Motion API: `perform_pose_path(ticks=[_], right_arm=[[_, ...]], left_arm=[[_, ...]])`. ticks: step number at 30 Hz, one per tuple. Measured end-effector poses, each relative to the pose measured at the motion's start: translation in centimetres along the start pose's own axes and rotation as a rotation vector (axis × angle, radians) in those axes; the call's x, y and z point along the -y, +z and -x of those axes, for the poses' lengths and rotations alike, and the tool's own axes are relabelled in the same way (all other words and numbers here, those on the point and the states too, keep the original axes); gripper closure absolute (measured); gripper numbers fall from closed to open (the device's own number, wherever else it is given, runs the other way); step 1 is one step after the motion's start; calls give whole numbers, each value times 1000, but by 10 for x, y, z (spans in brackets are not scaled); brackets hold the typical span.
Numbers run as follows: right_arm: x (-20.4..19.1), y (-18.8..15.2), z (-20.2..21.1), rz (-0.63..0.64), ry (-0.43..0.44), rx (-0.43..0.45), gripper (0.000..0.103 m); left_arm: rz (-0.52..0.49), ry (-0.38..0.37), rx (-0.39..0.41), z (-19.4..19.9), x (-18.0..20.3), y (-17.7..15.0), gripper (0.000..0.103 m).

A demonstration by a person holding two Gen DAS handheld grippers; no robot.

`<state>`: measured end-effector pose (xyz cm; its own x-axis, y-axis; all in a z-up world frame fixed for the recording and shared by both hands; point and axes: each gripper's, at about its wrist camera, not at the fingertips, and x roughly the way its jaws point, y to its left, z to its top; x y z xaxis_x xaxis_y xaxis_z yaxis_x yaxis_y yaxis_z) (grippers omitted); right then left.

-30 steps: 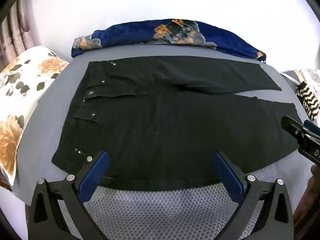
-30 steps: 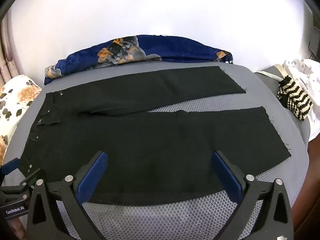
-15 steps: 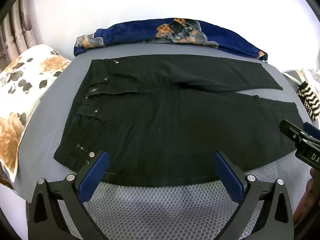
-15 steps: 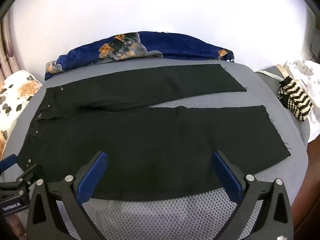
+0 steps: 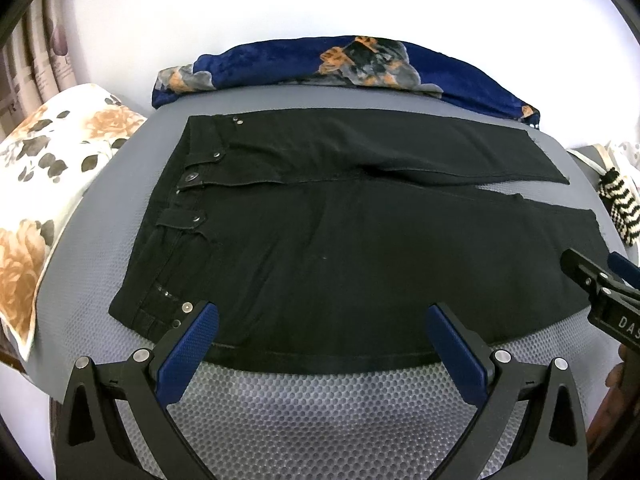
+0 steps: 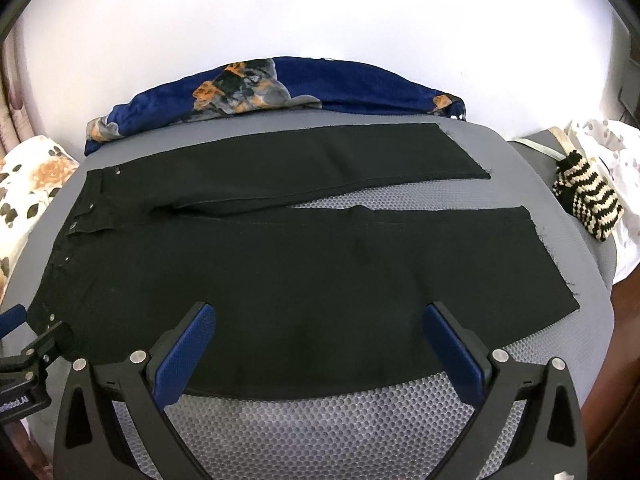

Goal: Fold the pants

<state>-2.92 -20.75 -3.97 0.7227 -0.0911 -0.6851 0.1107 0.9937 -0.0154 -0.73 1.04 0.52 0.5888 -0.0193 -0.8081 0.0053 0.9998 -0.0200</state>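
Black pants (image 5: pixel 340 240) lie spread flat on a grey mesh surface (image 5: pixel 320 412), waistband to the left, both legs running right. In the right wrist view the pants (image 6: pixel 300 280) show a gap between the two legs. My left gripper (image 5: pixel 320 320) hovers open over the near edge by the waist end, nothing between its blue pads. My right gripper (image 6: pixel 320 320) hangs open above the near leg's lower edge, also empty. The right gripper's tip (image 5: pixel 600 280) shows at the right of the left wrist view; the left gripper's tip (image 6: pixel 28 352) shows at the far left of the right wrist view.
A blue floral blanket (image 5: pixel 340 64) is bunched along the far edge. A floral pillow (image 5: pixel 44 184) lies at the left. A black-and-cream striped knit item (image 6: pixel 588 200) and white cloth (image 6: pixel 608 144) sit at the right. White wall behind.
Both grippers have drawn back slightly toward me and risen; the pants look a little further off and have not moved.
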Motion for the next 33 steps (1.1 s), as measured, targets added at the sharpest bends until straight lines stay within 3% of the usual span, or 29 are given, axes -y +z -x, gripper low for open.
perform_pose_path(ticks=[33], right_arm=[[-12, -1, -4, 49, 15, -13, 0]], left_arm=[[4, 29, 13, -1, -2, 4, 1]])
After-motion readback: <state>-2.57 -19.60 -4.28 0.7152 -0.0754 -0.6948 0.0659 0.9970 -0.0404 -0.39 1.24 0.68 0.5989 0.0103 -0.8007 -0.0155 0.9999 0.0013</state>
